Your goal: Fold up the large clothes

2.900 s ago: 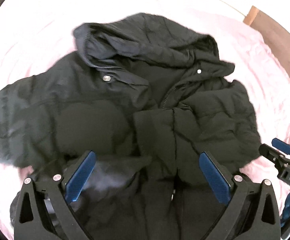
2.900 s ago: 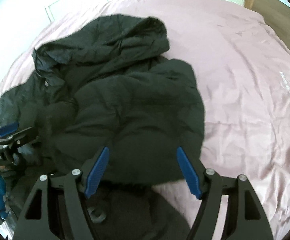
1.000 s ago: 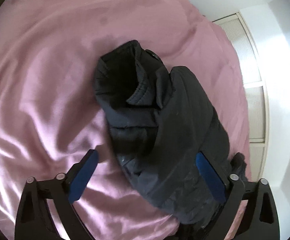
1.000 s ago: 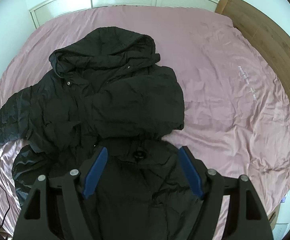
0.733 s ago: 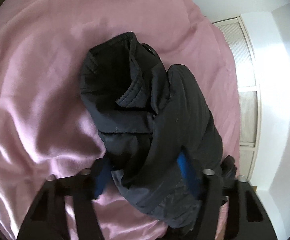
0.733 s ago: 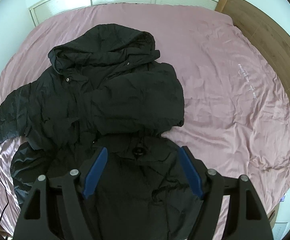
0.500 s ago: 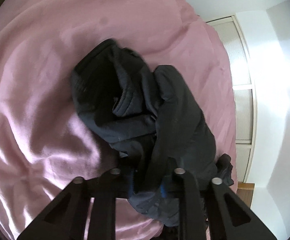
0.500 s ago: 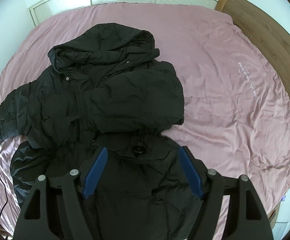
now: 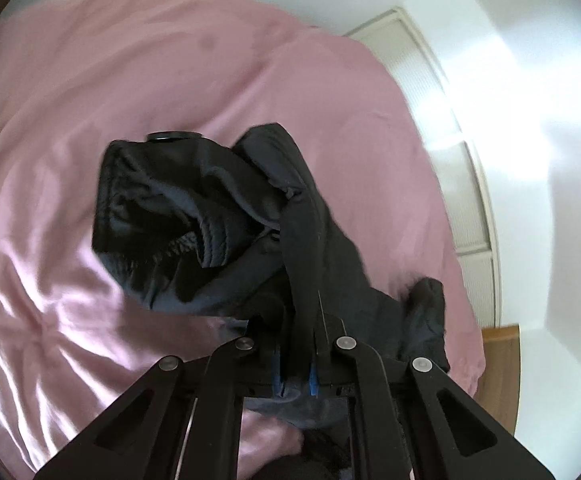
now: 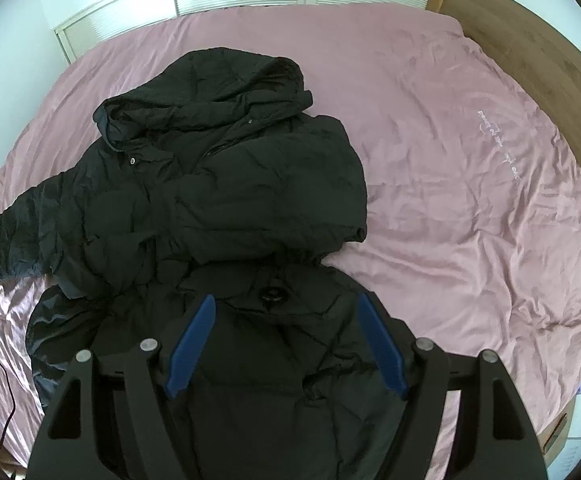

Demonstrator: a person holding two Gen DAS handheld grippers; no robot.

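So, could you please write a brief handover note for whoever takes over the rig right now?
Left tool: shut on the sleeve of the black hooded coat, cuff end lifted off the pink bed sheet.
Right tool: open, hovering over the coat's lower part, holding nothing.
Done: the other sleeve lies folded across the chest.
Left: bring the held sleeve across, then fold the body and hood.
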